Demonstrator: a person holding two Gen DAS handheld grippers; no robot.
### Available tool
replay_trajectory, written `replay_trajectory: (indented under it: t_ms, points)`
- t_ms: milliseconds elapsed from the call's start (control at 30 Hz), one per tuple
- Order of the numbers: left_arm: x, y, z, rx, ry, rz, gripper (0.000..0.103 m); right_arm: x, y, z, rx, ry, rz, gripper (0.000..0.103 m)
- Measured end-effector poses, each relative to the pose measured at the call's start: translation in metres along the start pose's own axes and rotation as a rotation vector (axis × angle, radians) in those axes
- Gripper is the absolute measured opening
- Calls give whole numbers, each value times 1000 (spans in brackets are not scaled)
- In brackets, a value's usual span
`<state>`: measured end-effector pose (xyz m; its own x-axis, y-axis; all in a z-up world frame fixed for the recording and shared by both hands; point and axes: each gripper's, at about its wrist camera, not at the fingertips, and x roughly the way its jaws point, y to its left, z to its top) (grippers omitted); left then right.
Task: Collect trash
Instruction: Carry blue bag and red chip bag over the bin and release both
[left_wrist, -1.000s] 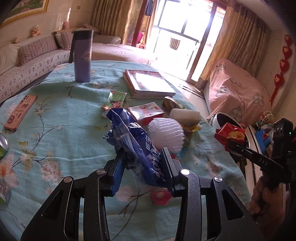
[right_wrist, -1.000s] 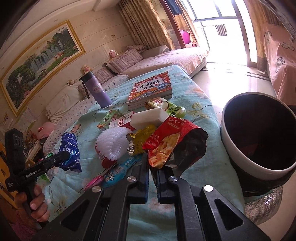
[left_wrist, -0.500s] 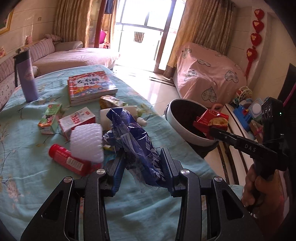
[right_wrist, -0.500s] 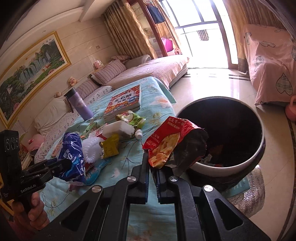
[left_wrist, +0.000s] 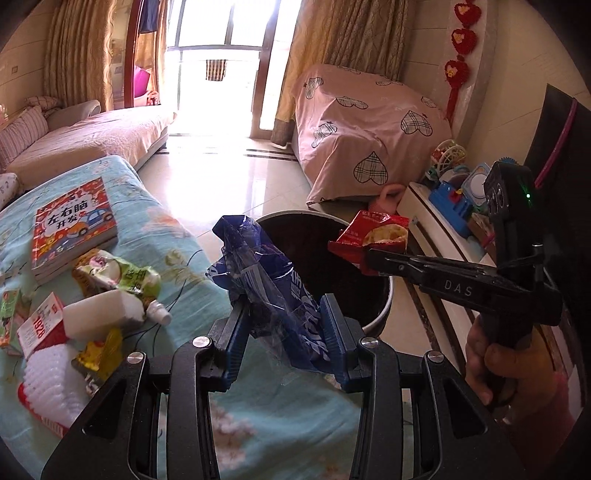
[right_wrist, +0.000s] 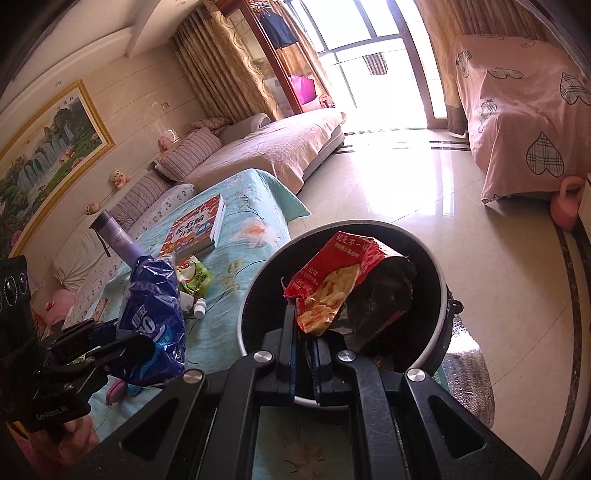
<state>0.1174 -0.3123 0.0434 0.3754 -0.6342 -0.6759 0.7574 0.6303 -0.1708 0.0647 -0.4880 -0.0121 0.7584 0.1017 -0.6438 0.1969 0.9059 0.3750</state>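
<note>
- The right gripper (right_wrist: 303, 338) held the red bag (right_wrist: 347, 288), fingers clamped narrow on its lower edge, directly over the open bin (right_wrist: 441, 314).
- The left gripper (left_wrist: 282, 332) pinched the blue bag (left_wrist: 269, 280) near the bin's rim, partly over the surface (left_wrist: 159, 229).
- Release of the red bag was best made first, well inside the rim.
- The blue bag needed carrying further over the opening before release; its loose film could catch the rim.
</note>
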Motion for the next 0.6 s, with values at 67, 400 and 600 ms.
replay_trajectory:
  t_ms: [67,400,600]
  points:
    - [13,-3,8,-1,12,-4,37,5,-4,5,-10,16,-2,6]
    - [80,-14,26,-4,103,-11,54,37,-29,19,-25,129,-17,11]
    - [80,-9,17,-20,115,-11,73,31,-40,16,1,132,-22,20]
